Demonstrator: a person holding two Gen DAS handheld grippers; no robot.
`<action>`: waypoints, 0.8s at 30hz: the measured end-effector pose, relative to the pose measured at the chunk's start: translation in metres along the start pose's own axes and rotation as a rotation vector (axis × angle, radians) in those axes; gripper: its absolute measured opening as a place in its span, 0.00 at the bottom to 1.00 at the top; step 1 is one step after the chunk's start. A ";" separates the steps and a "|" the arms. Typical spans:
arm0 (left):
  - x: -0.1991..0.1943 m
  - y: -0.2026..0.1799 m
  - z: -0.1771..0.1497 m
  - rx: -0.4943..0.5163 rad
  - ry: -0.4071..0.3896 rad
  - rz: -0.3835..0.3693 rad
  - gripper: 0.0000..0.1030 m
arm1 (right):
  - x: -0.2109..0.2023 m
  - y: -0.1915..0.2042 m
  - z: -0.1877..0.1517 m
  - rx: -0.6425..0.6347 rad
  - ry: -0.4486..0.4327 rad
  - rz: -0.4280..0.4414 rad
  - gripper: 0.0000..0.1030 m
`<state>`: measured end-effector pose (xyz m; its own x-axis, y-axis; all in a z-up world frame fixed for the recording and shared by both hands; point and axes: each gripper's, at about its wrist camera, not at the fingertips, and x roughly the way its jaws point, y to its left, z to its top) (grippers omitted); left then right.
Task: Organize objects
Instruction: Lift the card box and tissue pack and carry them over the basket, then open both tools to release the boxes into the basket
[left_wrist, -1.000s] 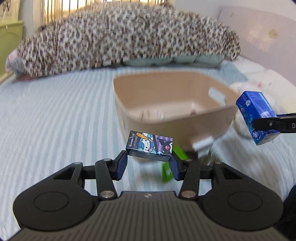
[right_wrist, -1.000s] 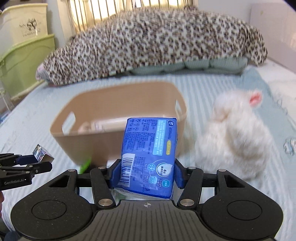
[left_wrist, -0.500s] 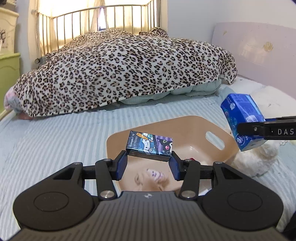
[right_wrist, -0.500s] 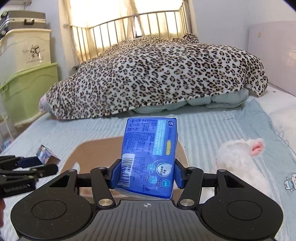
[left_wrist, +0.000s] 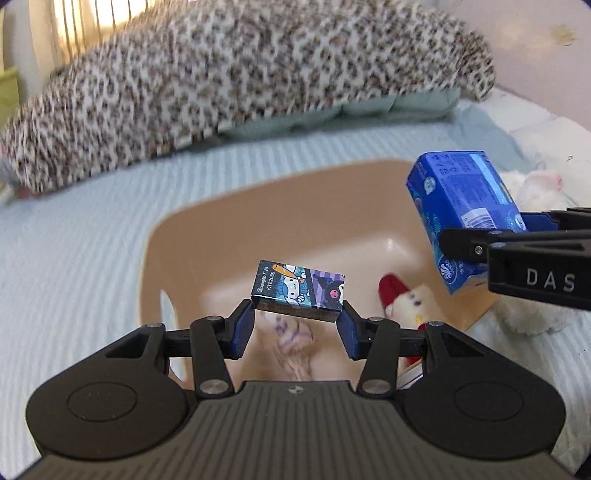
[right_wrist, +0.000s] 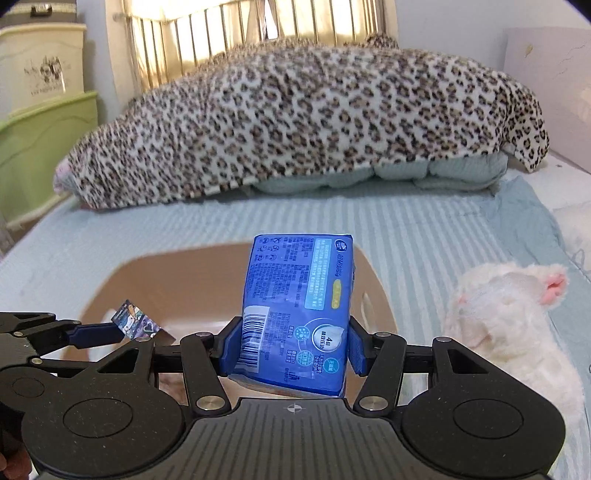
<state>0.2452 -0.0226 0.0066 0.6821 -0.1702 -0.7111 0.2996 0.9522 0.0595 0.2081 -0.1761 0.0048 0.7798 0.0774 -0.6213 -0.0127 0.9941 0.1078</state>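
Note:
My left gripper (left_wrist: 297, 325) is shut on a small cartoon-printed box (left_wrist: 298, 290) and holds it above the tan plastic basket (left_wrist: 155, 258). My right gripper (right_wrist: 293, 345) is shut on a blue tissue pack (right_wrist: 297, 310), held upright over the basket's (right_wrist: 384, 302) right side. The tissue pack (left_wrist: 463, 218) and right gripper also show at the right of the left wrist view; the small box (right_wrist: 135, 323) and left gripper at the left of the right wrist view. Inside the basket lie a white plush with a red hat (left_wrist: 400, 299) and a pale plush toy (left_wrist: 295, 343).
A white fluffy plush with pink ears (right_wrist: 509, 317) lies on the striped light-blue bedsheet (left_wrist: 74, 240) right of the basket. A leopard-print blanket (right_wrist: 314, 122) is heaped at the back. Green and cream storage boxes (right_wrist: 40, 144) stand at the left beside the bed.
Both grippers have moved forward and tilted down over the basket, still holding their items. The basket's inside and its plush toys now show under the left gripper.

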 end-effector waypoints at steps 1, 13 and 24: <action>0.006 0.001 -0.001 -0.010 0.021 -0.002 0.49 | 0.005 0.000 -0.003 -0.004 0.013 -0.007 0.52; -0.011 0.013 -0.005 -0.052 0.033 -0.010 0.78 | 0.004 -0.002 -0.008 -0.067 0.049 -0.015 0.76; -0.063 0.023 -0.026 -0.001 -0.012 -0.007 0.85 | -0.047 0.008 -0.006 -0.090 0.021 0.004 0.96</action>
<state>0.1915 0.0167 0.0347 0.6877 -0.1802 -0.7033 0.3043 0.9511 0.0538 0.1672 -0.1710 0.0303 0.7663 0.0823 -0.6372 -0.0732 0.9965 0.0407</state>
